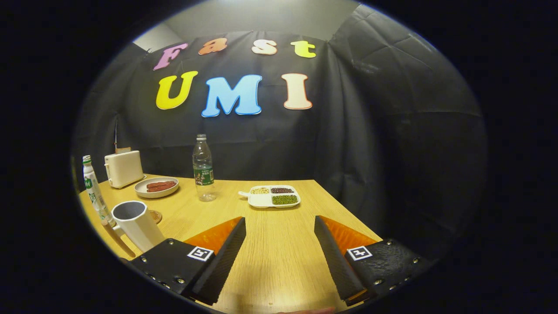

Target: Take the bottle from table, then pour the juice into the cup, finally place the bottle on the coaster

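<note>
Progress: so far nothing is seen to be done; the bottle (203, 168) is judged untaken, standing upright on the desk (279, 244), well beyond the fingers.
Left to do: the bottle is to be grasped, the juice poured into the cup (136, 223), and the bottle set on the coaster (155, 216).
Gripper (280, 237): the fingers are spread wide apart, released; nothing is held and nothing is touched, only bare desk is seen between them.
Bottle: clear, capped, with a green label band; whether any juice is inside cannot be told.
Cup: white, set just ahead of the left finger and off to its left side.
Coaster: a small round brown disc, partly hidden just behind the cup.
Second bottle (95, 192): white with a green cap, placed beyond the cup; which bottle is meant is a judgement only.
Other things: a toaster (124, 168) and a plate (156, 187) with reddish food are seen left of the clear bottle, a divided tray (273, 196) of beans to its right.
</note>
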